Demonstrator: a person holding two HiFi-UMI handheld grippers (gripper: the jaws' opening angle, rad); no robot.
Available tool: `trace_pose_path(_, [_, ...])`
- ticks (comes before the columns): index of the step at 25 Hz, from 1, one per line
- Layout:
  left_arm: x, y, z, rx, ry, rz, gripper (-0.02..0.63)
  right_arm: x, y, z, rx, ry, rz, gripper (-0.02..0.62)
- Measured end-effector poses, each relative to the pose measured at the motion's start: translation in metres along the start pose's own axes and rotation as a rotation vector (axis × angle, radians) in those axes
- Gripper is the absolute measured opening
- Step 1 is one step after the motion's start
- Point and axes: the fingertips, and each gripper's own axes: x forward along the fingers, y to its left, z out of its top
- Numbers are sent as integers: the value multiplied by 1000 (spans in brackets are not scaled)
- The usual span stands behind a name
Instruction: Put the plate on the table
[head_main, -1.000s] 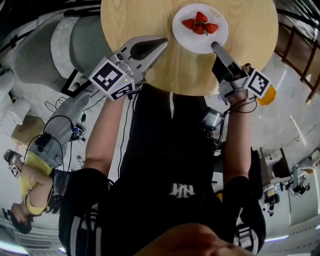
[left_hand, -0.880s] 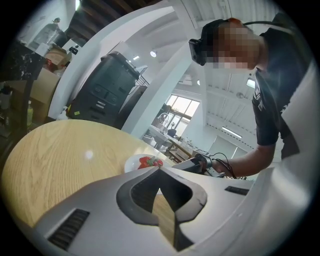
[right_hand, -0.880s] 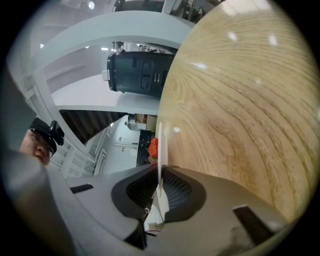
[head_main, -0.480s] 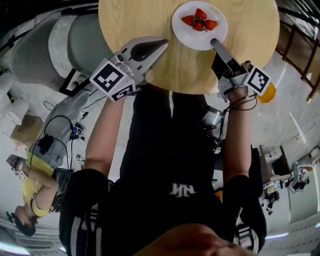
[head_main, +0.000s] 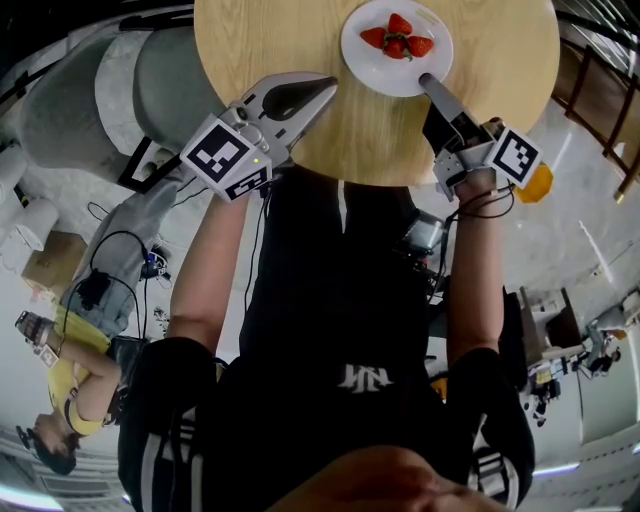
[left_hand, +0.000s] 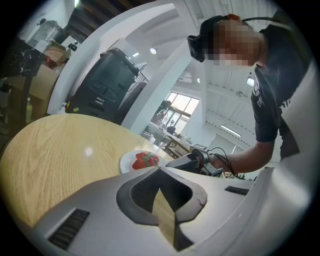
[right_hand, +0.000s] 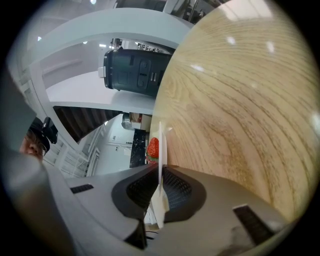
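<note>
Holding the plate by its near rim

The right tongs are pinched narrow on the plate's near edge. The plate lies straight ahead of them on the far part of the desk, with strawberries on it. It looks set down, though contact is uncertain. The left tongs hang closed and empty over the desk's near edge, well apart from the plate. Letting go likely falls to the right hand, backing out along its own line.

We stand in what looks like a lab: cables and a box on the floor, cluttered benches nearby.
</note>
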Motion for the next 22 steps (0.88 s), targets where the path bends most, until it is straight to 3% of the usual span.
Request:
trace_pose_path(12, [5,-3,-3,4,16,-27,10,1,-4,5,-150,19,-154,49])
trace_pose_path(17, [5,-6,-4,8,18,-39,9,-4,-14,5,-301,63,-297,60])
trace_pose_path(22, [5,-7,-5,6,21,-41,9,-1,-10,10,-420,84,-340,75])
